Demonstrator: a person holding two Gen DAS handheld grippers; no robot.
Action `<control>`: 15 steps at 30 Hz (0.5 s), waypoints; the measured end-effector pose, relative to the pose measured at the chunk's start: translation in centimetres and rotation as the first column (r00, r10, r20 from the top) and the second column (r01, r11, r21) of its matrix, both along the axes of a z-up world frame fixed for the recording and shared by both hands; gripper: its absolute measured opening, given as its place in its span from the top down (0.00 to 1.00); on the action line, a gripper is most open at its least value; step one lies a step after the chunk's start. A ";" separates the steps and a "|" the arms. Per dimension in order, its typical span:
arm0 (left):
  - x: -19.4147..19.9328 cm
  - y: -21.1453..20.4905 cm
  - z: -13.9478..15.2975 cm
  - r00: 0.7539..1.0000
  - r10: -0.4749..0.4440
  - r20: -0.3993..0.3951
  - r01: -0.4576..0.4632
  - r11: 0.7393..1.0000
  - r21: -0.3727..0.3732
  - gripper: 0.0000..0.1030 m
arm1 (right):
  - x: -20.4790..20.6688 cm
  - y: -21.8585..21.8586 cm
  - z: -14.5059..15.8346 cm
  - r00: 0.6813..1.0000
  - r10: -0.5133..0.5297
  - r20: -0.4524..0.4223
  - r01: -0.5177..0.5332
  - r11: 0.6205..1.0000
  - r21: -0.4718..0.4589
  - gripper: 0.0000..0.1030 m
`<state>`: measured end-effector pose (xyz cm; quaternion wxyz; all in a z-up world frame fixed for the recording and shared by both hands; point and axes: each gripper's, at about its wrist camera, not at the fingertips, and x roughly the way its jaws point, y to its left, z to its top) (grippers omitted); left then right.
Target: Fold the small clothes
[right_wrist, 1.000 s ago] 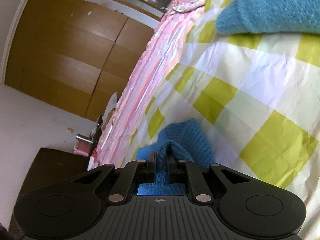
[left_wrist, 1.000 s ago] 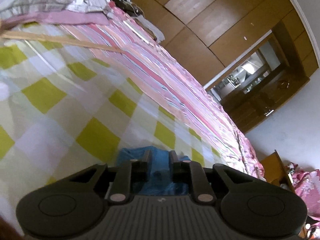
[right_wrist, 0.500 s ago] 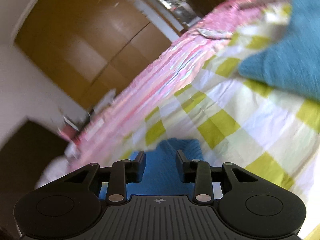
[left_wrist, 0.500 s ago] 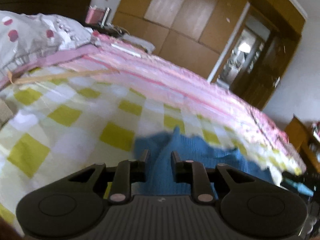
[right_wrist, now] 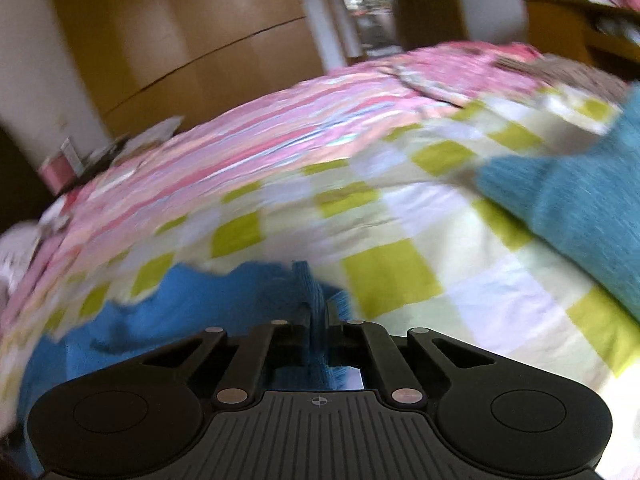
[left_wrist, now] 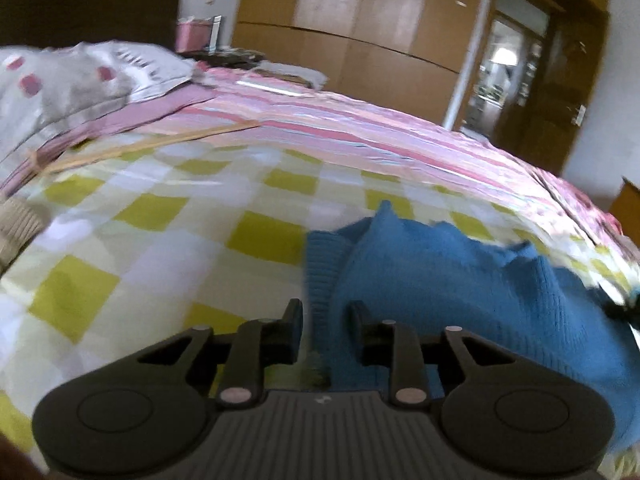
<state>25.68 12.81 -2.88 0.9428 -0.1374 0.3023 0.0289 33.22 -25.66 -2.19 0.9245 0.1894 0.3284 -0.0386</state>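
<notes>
Landmark for everything: the yellow-checked sheet (left_wrist: 168, 248) on the bed.

Off the sheet's far left edge in my left wrist view: a grey pillow with pink spots (left_wrist: 76, 80). A thin wooden stick (left_wrist: 152, 142) lies along the sheet's far border, where the pink striped blanket (left_wrist: 360, 132) starts. Wooden wardrobe (left_wrist: 360, 24) stands behind the bed.

Left gripper (left_wrist: 326, 318): jaws have just been opening, now a narrow gap. The ribbed edge of the blue knit sweater (left_wrist: 460, 280) runs between the fingers, and I see no pinch on it. The sweater lies rumpled on the sheet's right half.

Right gripper (right_wrist: 319, 314): jaws have just been closing and are now clamped on an upright fold of the same blue sweater (right_wrist: 192, 296) (heavy motion blur here). A teal knit garment (right_wrist: 580, 200) lies on the sheet's far right.
</notes>
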 end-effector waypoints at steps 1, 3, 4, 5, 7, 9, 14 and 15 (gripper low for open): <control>-0.1 0.3 0.0 1.000 0.014 -0.008 -0.014 1.000 -0.014 0.66 | 0.0 -0.4 -0.1 1.000 -0.018 -0.002 0.018 1.000 0.019 0.96; -0.4 0.2 0.1 0.999 0.034 -0.014 -0.034 0.999 -0.009 0.66 | -0.2 -0.5 -0.3 0.999 -0.034 -0.003 0.034 0.999 0.022 0.96; -0.6 0.0 0.2 0.999 0.046 -0.015 -0.046 0.999 0.011 0.66 | -0.2 -0.3 -0.3 1.000 -0.027 -0.007 0.027 1.000 0.003 0.93; -0.9 -0.1 0.4 0.998 0.058 -0.014 -0.058 0.998 0.023 0.66 | -0.1 0.0 -0.3 1.000 -0.009 -0.020 0.009 1.000 -0.016 0.87; -1.3 0.0 0.4 0.996 0.082 -0.027 -0.081 0.996 0.029 0.66 | -0.1 0.5 0.0 1.000 0.003 -0.027 -0.004 0.999 -0.053 0.86; -1.7 0.2 0.6 0.993 0.108 -0.040 -0.107 0.994 0.026 0.66 | -0.4 0.7 0.9 1.000 -0.003 -0.006 0.003 0.997 -0.082 0.85; -3.0 0.5 1.5 0.987 0.161 -0.028 -0.159 0.986 0.055 0.67 | -2.2 2.3 3.8 0.997 0.001 0.073 0.011 0.986 -0.166 0.77; -3.3 0.6 1.6 0.986 0.167 -0.026 -0.166 0.985 0.045 0.67 | -2.5 3.3 4.3 0.995 0.041 0.089 -0.024 0.983 -0.183 0.74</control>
